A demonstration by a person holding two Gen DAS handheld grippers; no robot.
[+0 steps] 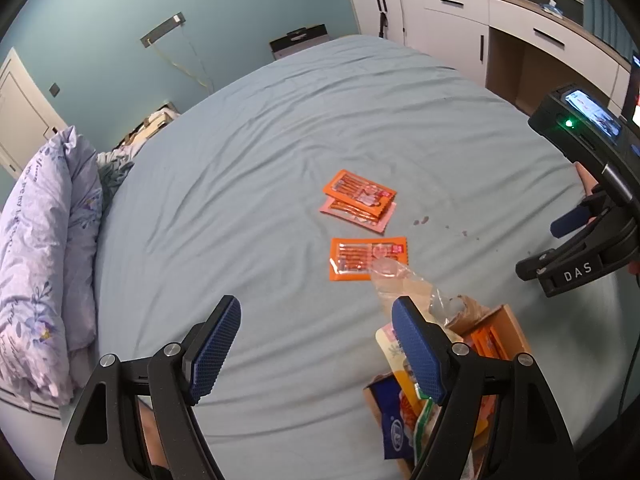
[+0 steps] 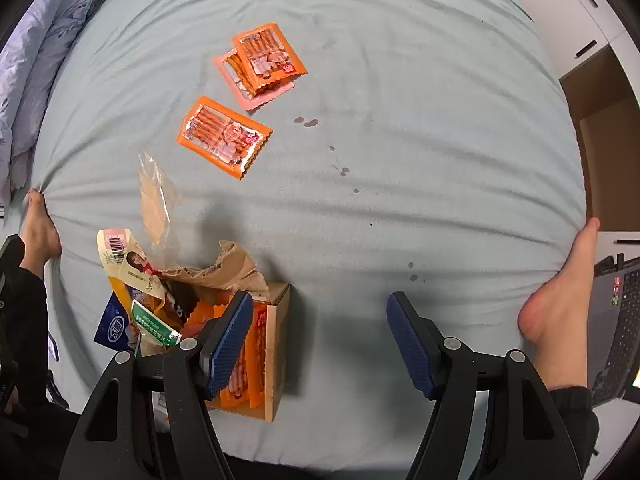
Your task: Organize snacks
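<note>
Orange sausage snack packets lie on the light blue bed sheet (image 1: pixel 248 184): one single packet (image 1: pixel 366 258) (image 2: pixel 224 136), and beyond it an orange packet stacked on a pink one (image 1: pixel 360 196) (image 2: pixel 268 60). A torn cardboard box (image 2: pixel 276 344) (image 1: pixel 508 324) holds more orange packets along with cream, blue and green packets. A clear empty wrapper (image 2: pixel 156 196) (image 1: pixel 394 280) lies beside it. My left gripper (image 1: pixel 316 332) is open above bare sheet, with the box to its right. My right gripper (image 2: pixel 320 320) (image 1: pixel 548 244) points down and is open, its left finger (image 2: pixel 230 336) over the box.
A lilac patterned quilt (image 1: pixel 44 248) is bunched along the bed's left edge. White cabinets (image 1: pixel 460 20) stand beyond the bed. The person's bare feet (image 2: pixel 38 232) (image 2: pixel 560 300) rest on the near edge. A laptop (image 2: pixel 616 320) sits at the right. Small dark stains (image 2: pixel 306 122) dot the sheet.
</note>
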